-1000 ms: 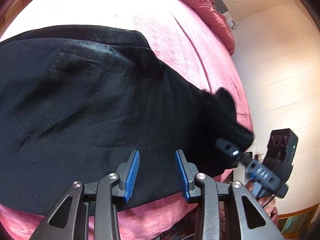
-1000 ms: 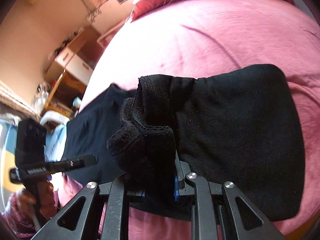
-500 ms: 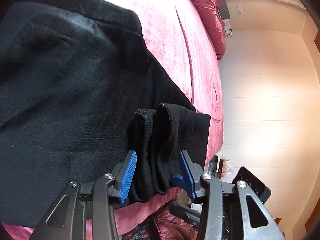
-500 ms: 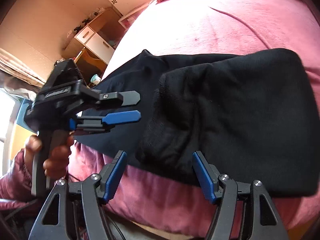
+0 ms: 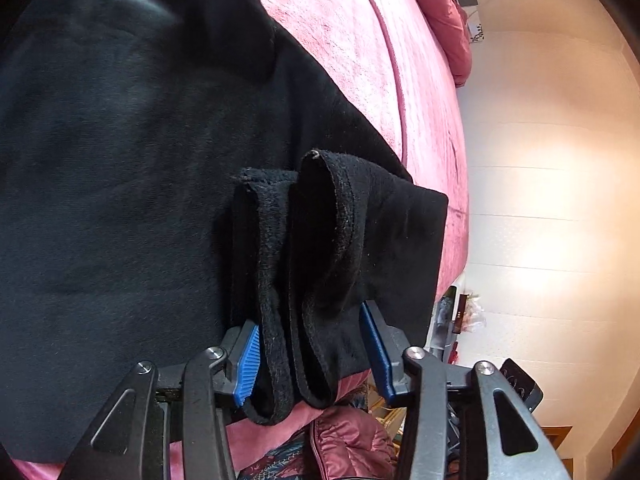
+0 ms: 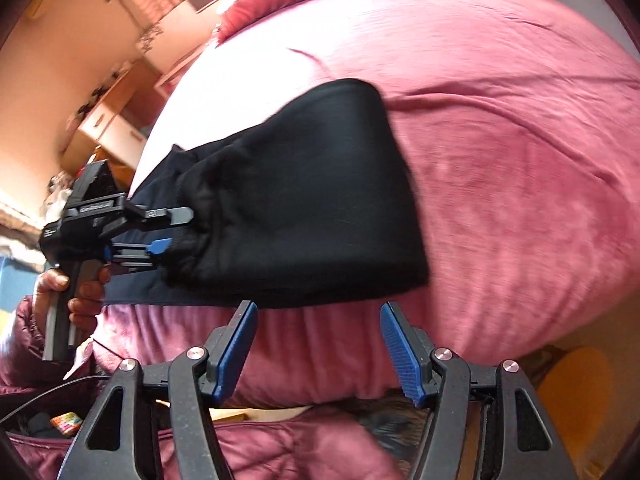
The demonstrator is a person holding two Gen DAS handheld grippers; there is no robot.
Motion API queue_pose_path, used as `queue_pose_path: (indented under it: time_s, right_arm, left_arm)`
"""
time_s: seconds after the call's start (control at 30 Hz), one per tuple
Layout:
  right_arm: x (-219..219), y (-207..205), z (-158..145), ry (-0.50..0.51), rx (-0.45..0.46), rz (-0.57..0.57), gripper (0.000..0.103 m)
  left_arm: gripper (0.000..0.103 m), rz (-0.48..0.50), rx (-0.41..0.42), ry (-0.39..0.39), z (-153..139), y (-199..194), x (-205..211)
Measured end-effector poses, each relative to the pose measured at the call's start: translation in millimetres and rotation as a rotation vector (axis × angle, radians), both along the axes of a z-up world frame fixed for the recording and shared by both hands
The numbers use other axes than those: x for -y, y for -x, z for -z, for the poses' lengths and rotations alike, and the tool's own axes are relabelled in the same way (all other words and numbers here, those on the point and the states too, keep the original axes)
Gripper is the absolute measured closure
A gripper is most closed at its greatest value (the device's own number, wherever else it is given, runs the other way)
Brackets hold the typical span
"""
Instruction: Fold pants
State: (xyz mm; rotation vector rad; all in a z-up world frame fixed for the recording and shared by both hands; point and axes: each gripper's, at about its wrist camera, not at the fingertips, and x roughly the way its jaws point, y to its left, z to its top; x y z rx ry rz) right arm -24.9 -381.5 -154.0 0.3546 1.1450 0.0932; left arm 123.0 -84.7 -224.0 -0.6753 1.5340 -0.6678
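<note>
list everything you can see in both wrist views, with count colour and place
pants: one pair, black, folded, lying on the bed near its front edge
leg cuffs: two, black, bunched between the left gripper's fingers
bed cover: one, pink-red, under the pants
pillow or quilt: dark red, count unclear, at the bed's far end
cabinet: one, wood and white, by the wall beyond the bed
wall: cream, beside the bed
left gripper: one, black with blue pads, around the cuffs; whether the pads press is unclear
right gripper: one, black with blue pads, jaws closing, nothing between them, just off the pants' front edge
hand: one, holding the left gripper's handle
sleeve: dark red, at that wrist
</note>
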Motion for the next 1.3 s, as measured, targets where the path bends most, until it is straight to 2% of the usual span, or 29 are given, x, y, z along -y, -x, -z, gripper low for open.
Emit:
queue_pose_path:
  time_s: [0.03, 0.07, 0.1, 0.17, 0.3, 0.43, 0.53, 0.57, 0.6, 0.63, 0.73, 0.87, 0.97, 1.0, 1.13, 1.2, 1.3]
  right_arm:
    - [7, 3, 3, 0.017, -0.011, 0.024, 0.039]
    - [11, 3, 6, 0.030, -0.023, 0.045, 0.038]
    - [14, 4, 9, 0.042, -0.036, 0.065, 0.038]
    - [19, 8, 18, 0.067, -0.057, 0.097, 0.038]
    - [29, 7, 18, 0.115, -0.063, 0.108, 0.038]
    - [16, -8, 20, 0.146, -0.031, 0.114, 0.038]
    - [4, -24, 23, 0.154, 0.003, 0.132, 0.039]
    - [1, -28, 24, 0.169, 0.010, 0.140, 0.047]
    - [-1, -31, 26, 0.183, 0.014, 0.142, 0.061]
    - [-4, -34, 28, 0.216, 0.003, 0.152, 0.082]
    - [-7, -39, 39, 0.223, -0.019, 0.148, 0.083]
    - [-17, -44, 44, 0.253, -0.025, 0.112, 0.083]
    - [-21, -43, 47, 0.267, -0.028, 0.097, 0.082]
    - [-22, -43, 47, 0.261, -0.029, 0.097, 0.082]
    - [-12, -41, 42, 0.225, -0.048, 0.081, 0.076]
    - [-6, -36, 37, 0.211, -0.054, 0.080, 0.074]
    - [2, -29, 27, 0.211, -0.044, 0.083, 0.074]
  left_arm:
    - [0.061, 0.001, 0.005, -0.003, -1, 2, 10]
    - [0.069, 0.009, 0.021, -0.011, -4, 3, 14]
    - [0.089, 0.027, 0.050, -0.033, -9, 3, 18]
    - [0.088, 0.040, 0.093, -0.030, -21, 0, 20]
    - [0.089, 0.043, 0.189, 0.069, -62, -6, 15]
    - [0.090, 0.060, 0.285, 0.144, -106, -10, 17]
    - [0.090, 0.071, 0.323, 0.152, -122, -11, 20]
    - [0.090, 0.072, 0.332, 0.146, -123, -17, 18]
    - [0.090, 0.070, 0.338, 0.133, -122, -17, 15]
    - [0.090, 0.064, 0.335, 0.117, -119, -14, 13]
    - [0.092, 0.055, 0.314, 0.040, -98, -13, 5]
    - [0.092, 0.047, 0.242, -0.087, -49, -11, -2]
    - [0.086, 0.039, 0.223, -0.122, -21, -4, -10]
    - [0.079, 0.024, 0.231, -0.136, -21, -3, -12]
    - [0.077, -0.028, 0.271, -0.163, -34, -3, -23]
    - [0.077, -0.057, 0.304, -0.135, -47, -6, -34]
    - [0.077, -0.097, 0.293, -0.081, -56, -18, -41]
